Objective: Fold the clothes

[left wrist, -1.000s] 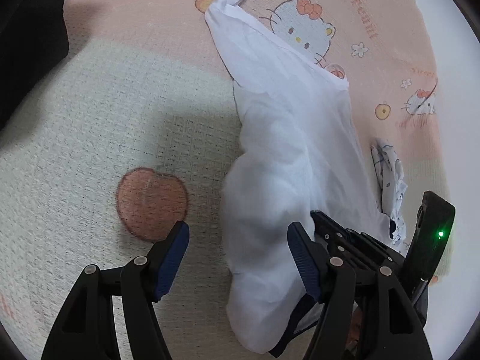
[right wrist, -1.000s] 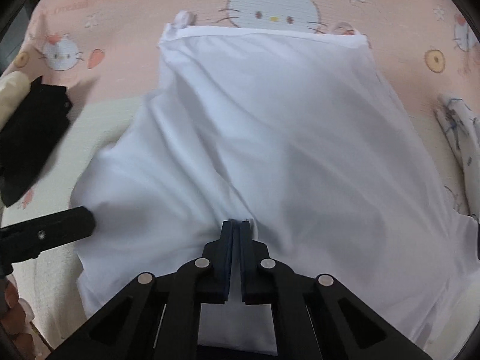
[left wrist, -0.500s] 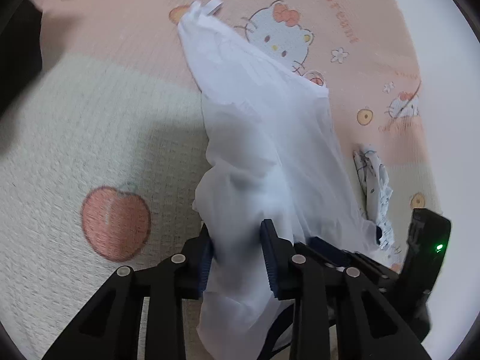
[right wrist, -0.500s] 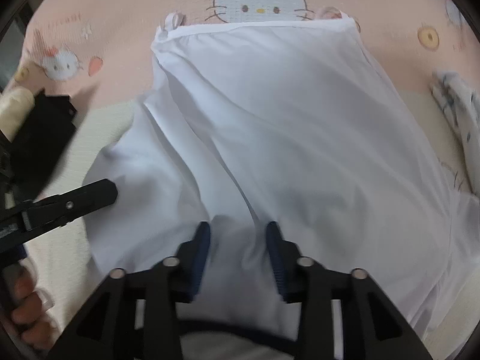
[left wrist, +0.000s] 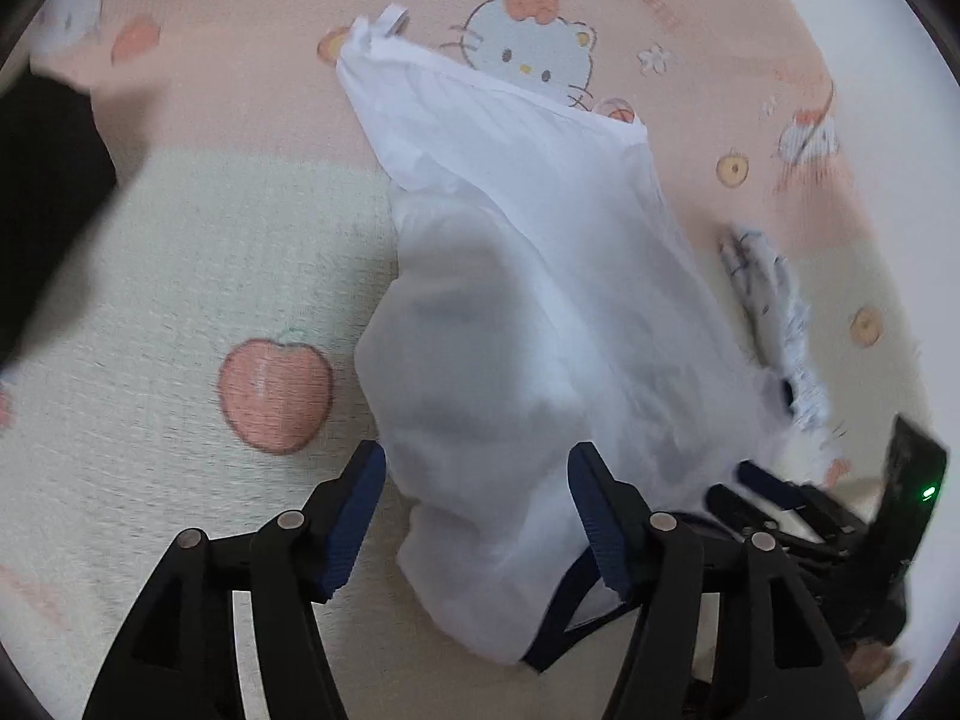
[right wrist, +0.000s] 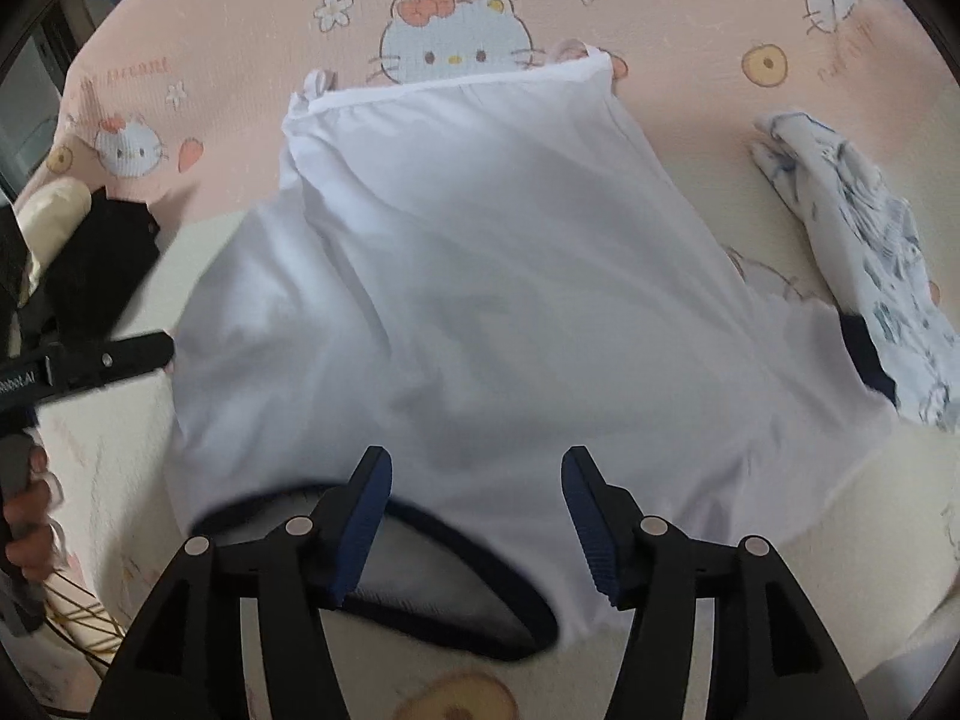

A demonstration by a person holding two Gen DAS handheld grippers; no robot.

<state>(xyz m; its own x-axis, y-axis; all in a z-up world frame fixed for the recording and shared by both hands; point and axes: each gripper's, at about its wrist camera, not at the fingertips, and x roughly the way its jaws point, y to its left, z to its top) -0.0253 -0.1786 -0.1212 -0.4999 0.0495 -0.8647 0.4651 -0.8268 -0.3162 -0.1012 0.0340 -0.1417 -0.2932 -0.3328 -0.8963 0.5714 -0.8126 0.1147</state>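
Note:
A white garment (left wrist: 540,276) with a navy-trimmed neckline (right wrist: 432,576) lies on the Hello Kitty blanket (left wrist: 180,252), its near part bunched and folded over. My left gripper (left wrist: 477,519) is open, and the bunched near end of the cloth sits between its blue pads without being clamped. My right gripper (right wrist: 477,516) is also open, just above the cloth near the neckline. The right gripper (left wrist: 804,516) shows at the lower right of the left wrist view. In the right wrist view the left gripper (right wrist: 108,357) reaches the garment's left edge.
A black garment (right wrist: 102,264) lies to the left on the blanket, also seen as a black garment (left wrist: 42,210). A white and blue patterned garment (right wrist: 870,276) lies to the right. A hand (right wrist: 24,540) holds the left gripper's handle.
The right gripper, shut on the white cloth a second ago, has opened and let it go. The left gripper closed partway around the bunched cloth, then opened wide again.

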